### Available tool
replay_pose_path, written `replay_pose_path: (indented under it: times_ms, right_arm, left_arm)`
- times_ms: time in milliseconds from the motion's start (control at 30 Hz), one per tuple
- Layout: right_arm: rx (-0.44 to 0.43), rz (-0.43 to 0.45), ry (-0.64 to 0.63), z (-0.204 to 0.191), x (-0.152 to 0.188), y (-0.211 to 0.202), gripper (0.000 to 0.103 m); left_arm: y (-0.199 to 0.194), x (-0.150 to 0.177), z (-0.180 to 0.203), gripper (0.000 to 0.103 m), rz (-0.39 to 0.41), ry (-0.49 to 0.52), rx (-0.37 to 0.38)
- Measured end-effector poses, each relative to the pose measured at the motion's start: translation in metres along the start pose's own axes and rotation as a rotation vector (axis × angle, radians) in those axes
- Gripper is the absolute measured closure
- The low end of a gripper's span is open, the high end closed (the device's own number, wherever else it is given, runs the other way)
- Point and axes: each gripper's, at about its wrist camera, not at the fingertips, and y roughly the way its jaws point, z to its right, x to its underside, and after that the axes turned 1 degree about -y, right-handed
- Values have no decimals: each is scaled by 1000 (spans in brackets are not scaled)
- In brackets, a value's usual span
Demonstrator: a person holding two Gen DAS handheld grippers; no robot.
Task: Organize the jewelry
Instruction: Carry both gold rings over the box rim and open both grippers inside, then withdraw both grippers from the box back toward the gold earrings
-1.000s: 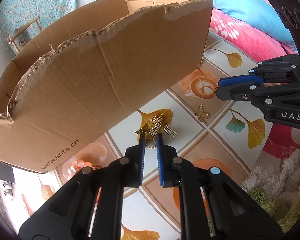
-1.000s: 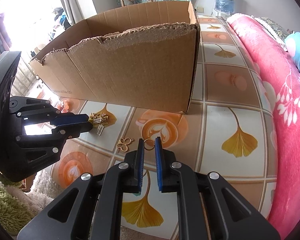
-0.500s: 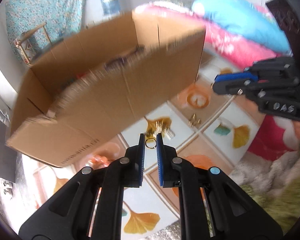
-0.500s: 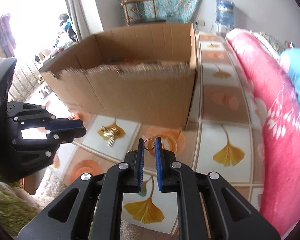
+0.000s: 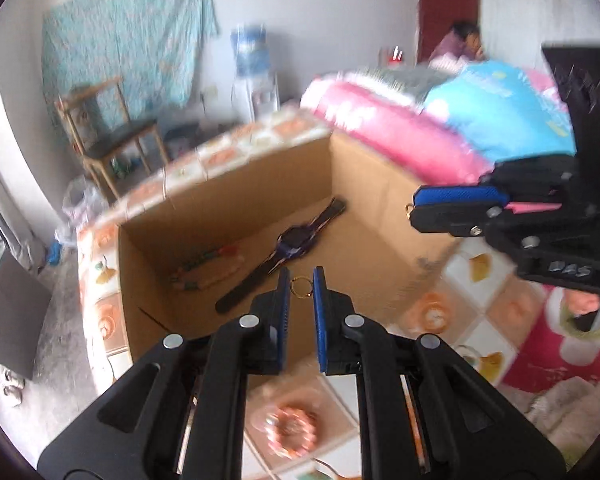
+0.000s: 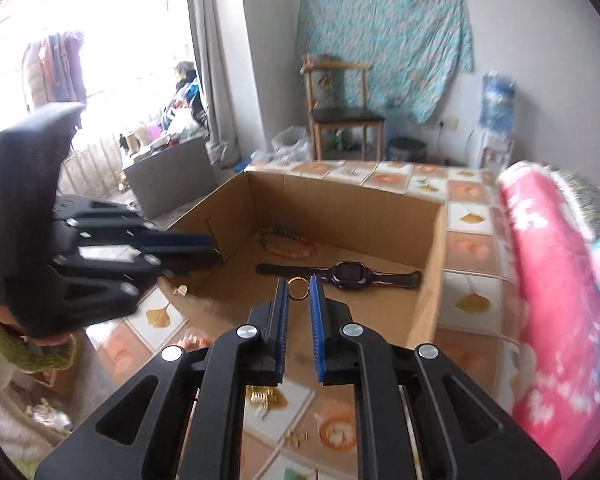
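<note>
Both grippers have risen from the tiled floor to the rim of the cardboard box [image 5: 380, 200], each carrying a small gold ring.

Left gripper [image 5: 301, 286] is closed on a ring [image 5: 300, 286] above the box's open top; right gripper [image 6: 299, 289] pinches its own ring [image 6: 299, 289] likewise. Inside the box lie a dark watch [image 6: 346, 274] and a bead bracelet [image 6: 286, 242]. Loose gold charms [image 6: 262, 396] lie on the floor tiles [image 6: 466, 304] outside the box.
</note>
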Motion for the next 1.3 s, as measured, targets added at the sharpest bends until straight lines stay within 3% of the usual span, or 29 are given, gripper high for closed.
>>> replay_pose_path:
  times_ms: [133, 233, 400, 467, 567, 800, 900, 1000, 1133, 1300]
  right_arm:
    - [-32, -213, 29, 18, -19, 64, 92]
    - [-52, -311, 48, 26, -19, 92, 92]
    - [-26, -349, 56, 38, -19, 108, 92]
    - [-30, -334, 74, 40, -19, 104, 91]
    - [-38, -303, 106, 47, -21, 96, 91]
    - [-39, -229, 166, 66, -30, 67, 90]
    - [-42, -184, 193, 73, -31, 49, 75]
    - [-43, -135, 209, 76, -32, 28, 74]
    - [-55, -50, 219, 72, -27, -8, 74]
    - [-128, 57, 210, 59, 3, -59, 73]
  left_arm:
    - [57, -12, -32, 93, -180, -80, 31]
    - [85, -12, -44, 93, -271, -142, 72]
    - [106, -16, -51, 92, -329, -180, 92]
    - [109, -17, -54, 77, -338, -201, 90]
    - [103, -18, -58, 68, -320, -226, 107]
    - [93, -25, -65, 66, -268, -263, 121]
    - [83, -26, -69, 65, -239, -279, 119]
    - [67, -26, -72, 60, -199, -292, 118]
    - [29, -21, -69, 48, -112, -284, 99]
    - [-30, 1, -56, 30, 27, -271, 78]
